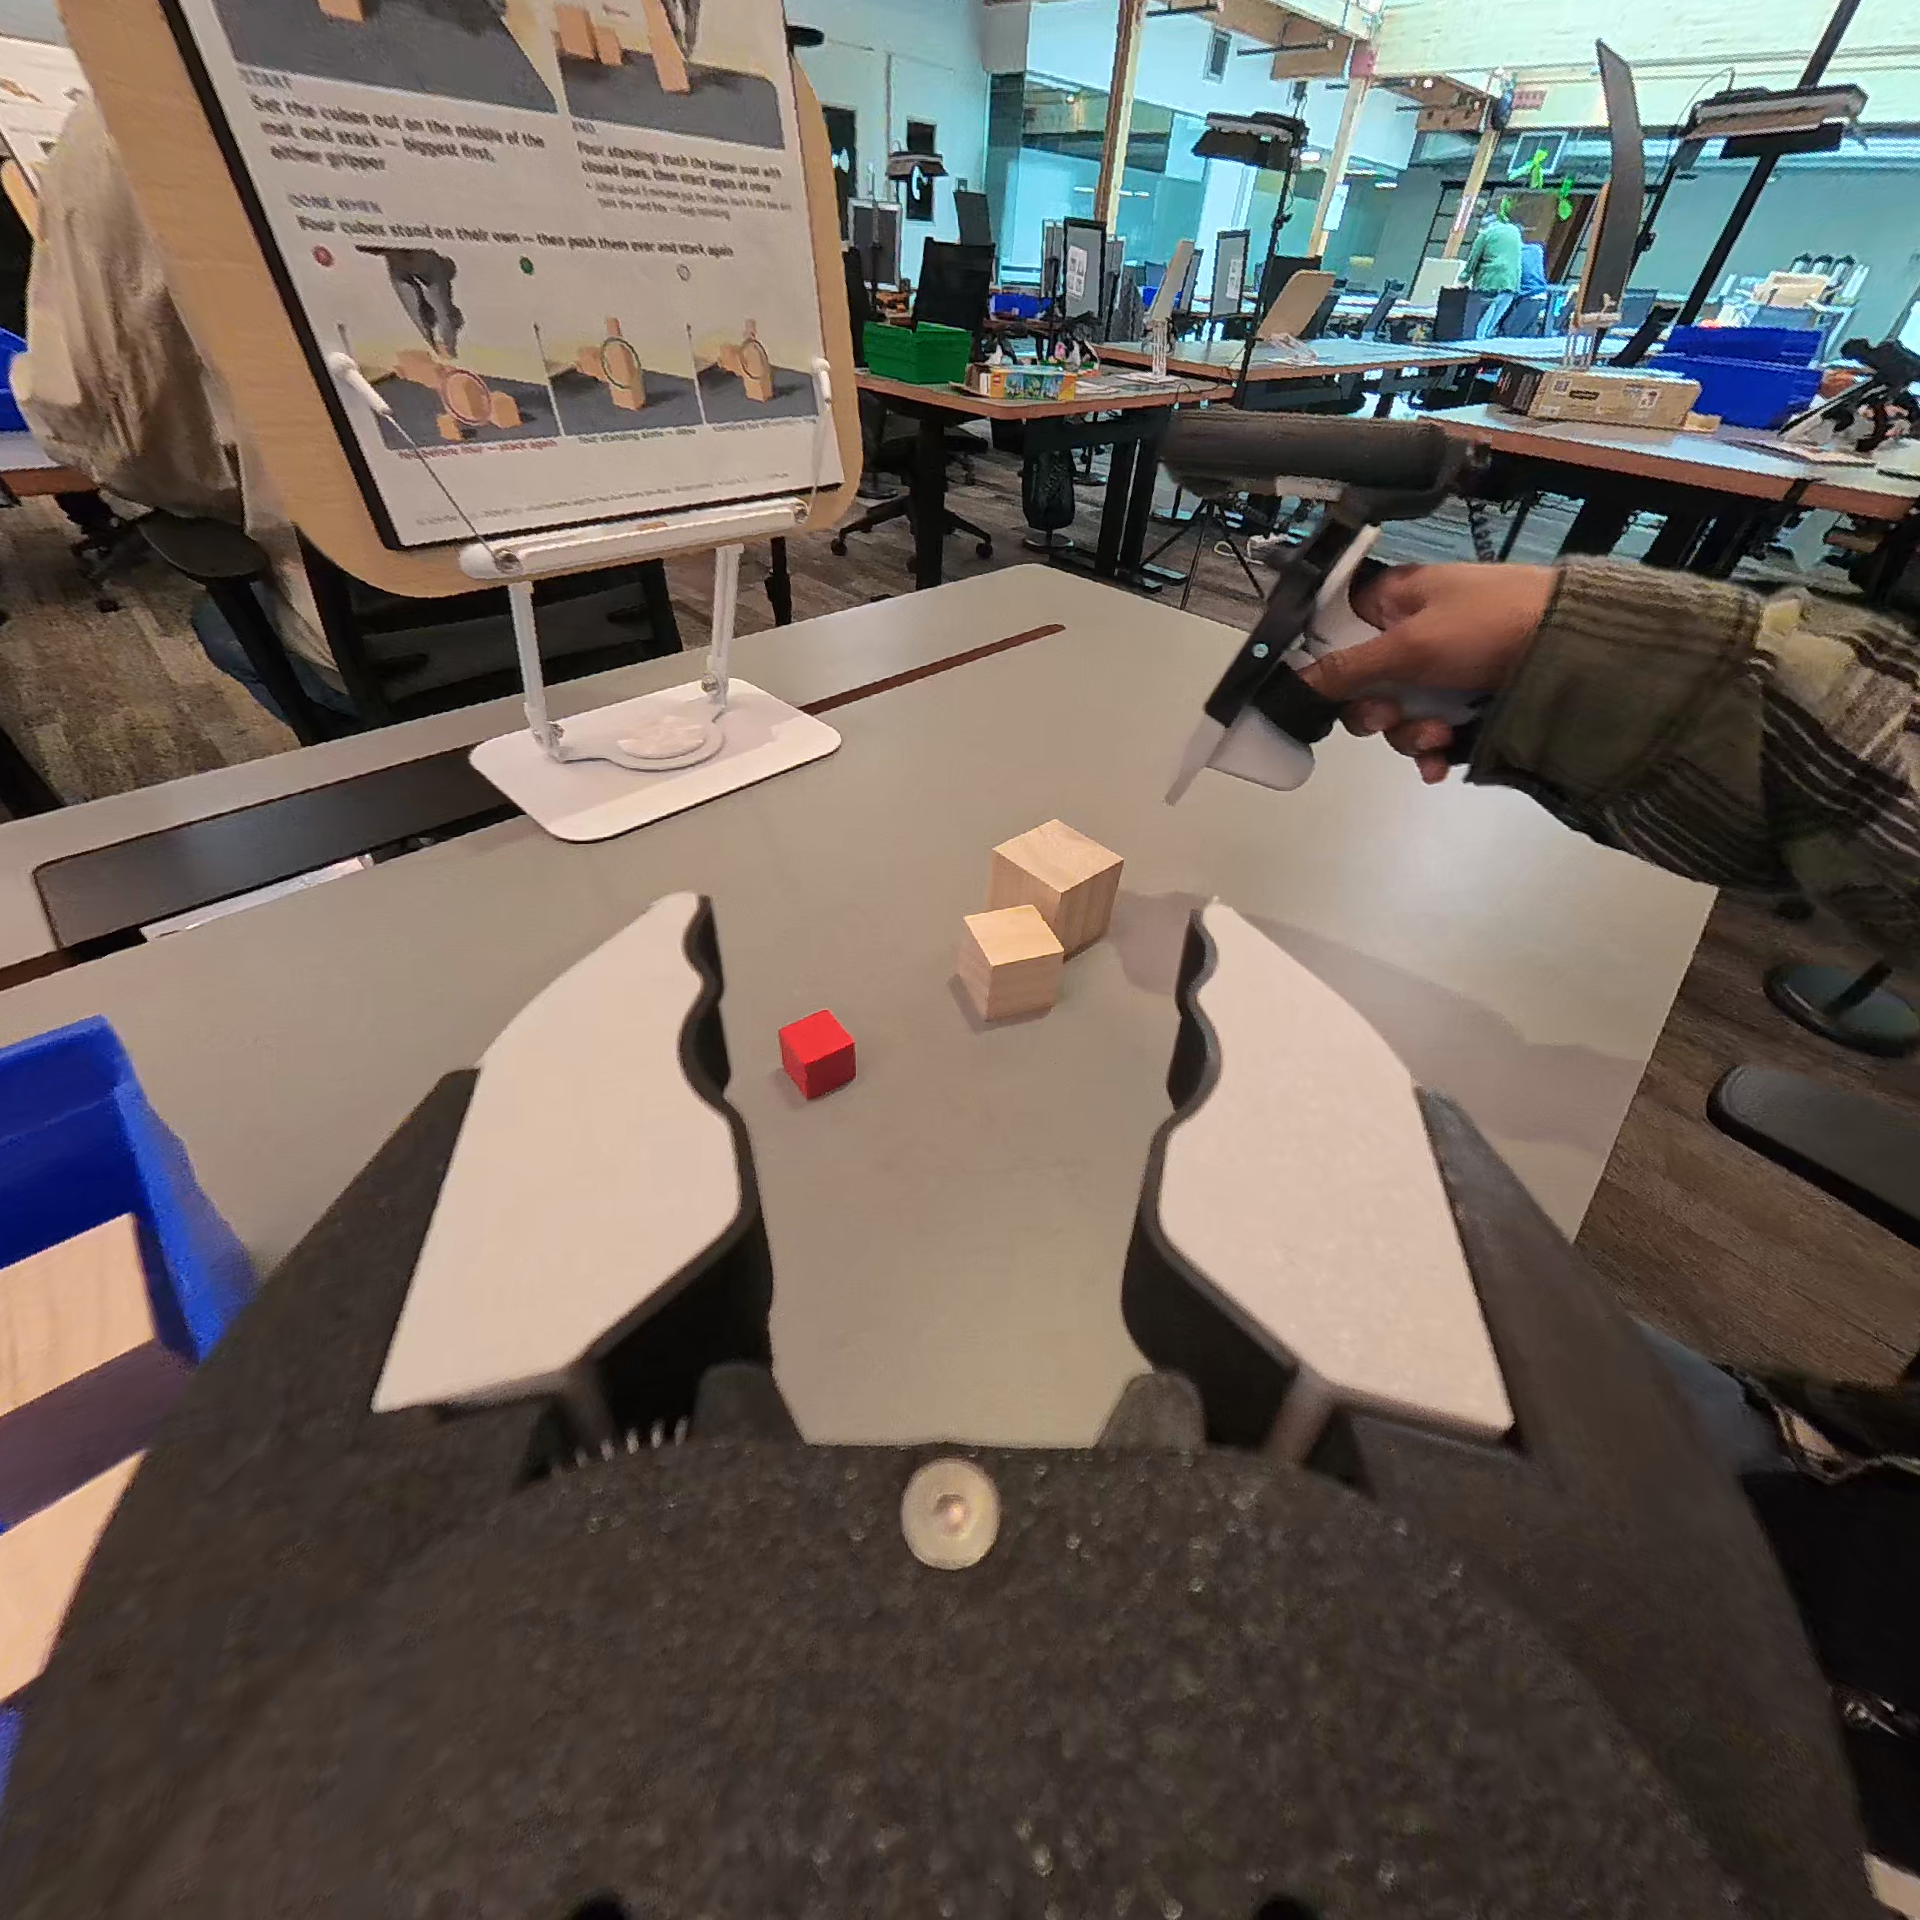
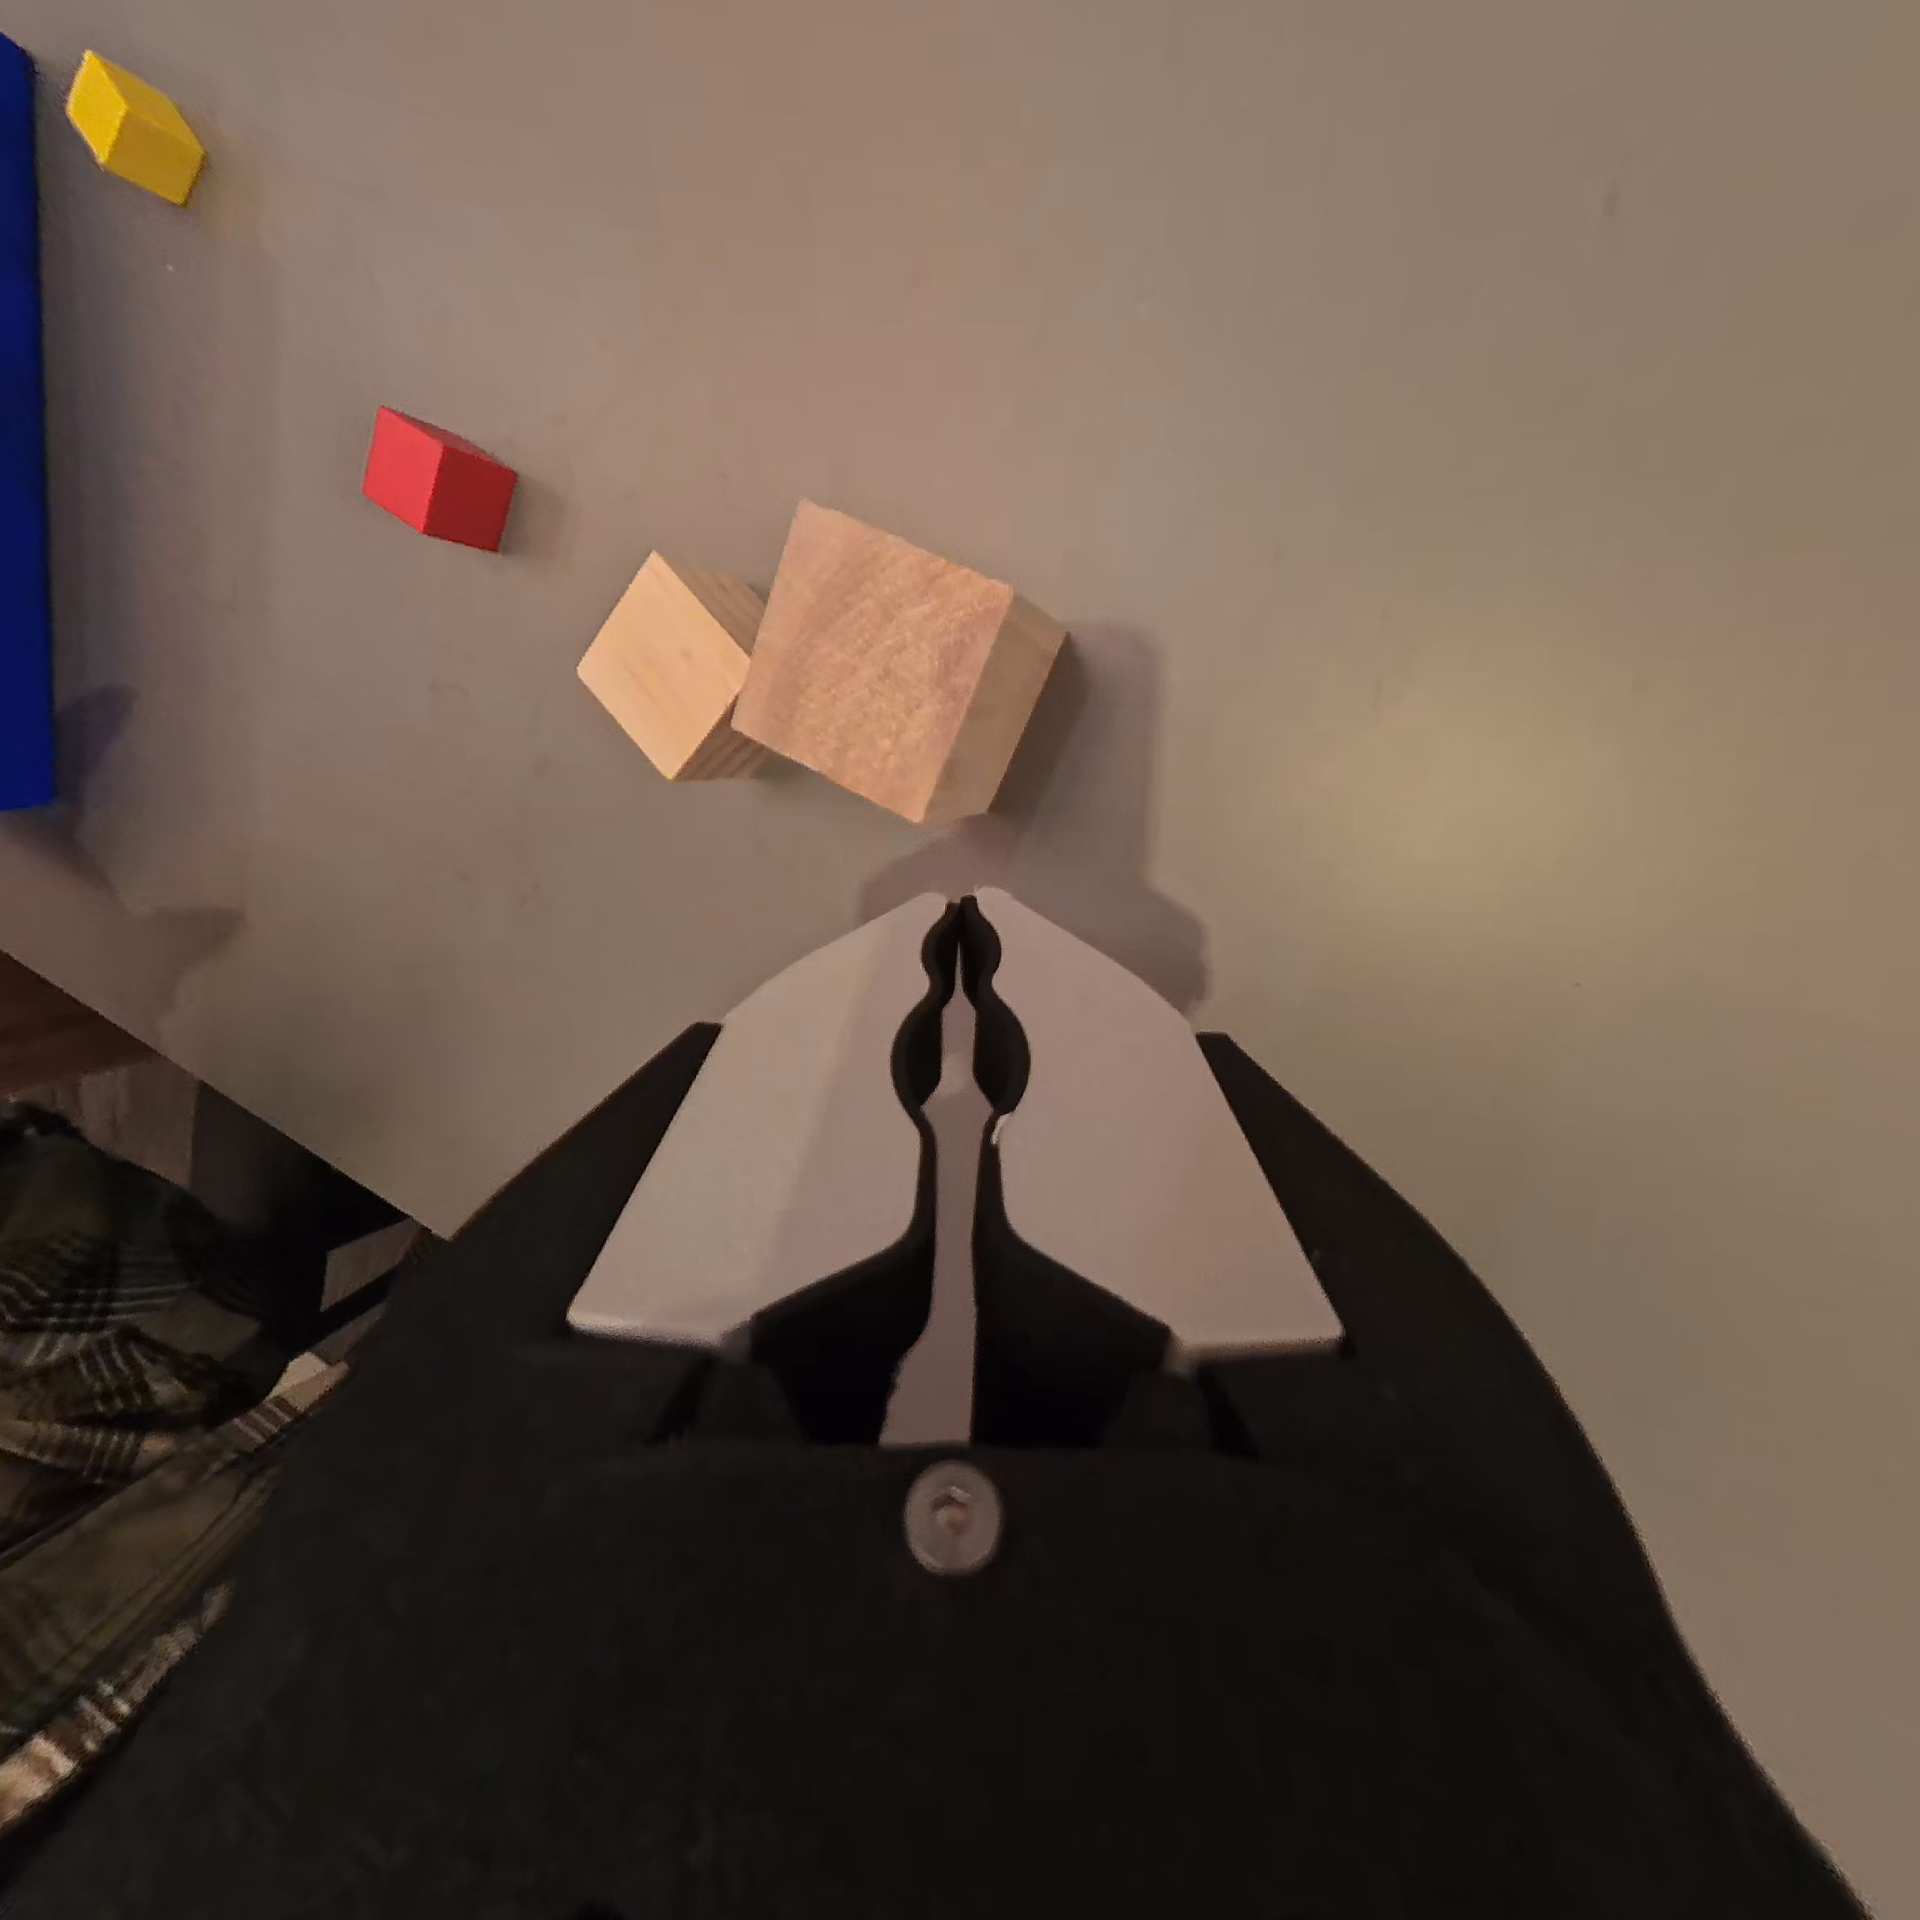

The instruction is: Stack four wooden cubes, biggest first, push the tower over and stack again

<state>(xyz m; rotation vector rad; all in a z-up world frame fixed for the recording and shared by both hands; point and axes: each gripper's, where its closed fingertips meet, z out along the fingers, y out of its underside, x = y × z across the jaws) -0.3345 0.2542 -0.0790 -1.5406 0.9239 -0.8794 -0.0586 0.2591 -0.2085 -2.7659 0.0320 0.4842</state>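
Right now all four cubes lie loose on the grey surface (image 2: 1455,416), none stacked, so by my judgement the coming step is a fresh build starting from the biggest. Taking the large plain cube (image 2: 894,665) as landmark: the medium plain cube (image 2: 670,665) touches its left side at a skewed angle, the red cube (image 2: 436,478) sits apart farther along that same diagonal, and the yellow cube (image 2: 135,125) lies farthest out, near the blue bin (image 2: 21,416).

The right gripper (image 2: 961,904) hangs just short of the large cube, which lies straight ahead of its tips and a little to the left; its jaws are clenched together on nothing. The left gripper (image 1: 945,997) has its jaws spread wide and empty, with the red cube (image 1: 818,1051) nearest its left finger and the large cube (image 1: 1055,883) beyond.

The right gripper is the nearer one, I think. Whether its tips rest on the surface is hard to tell from this angle. It would have to open before taking anything.
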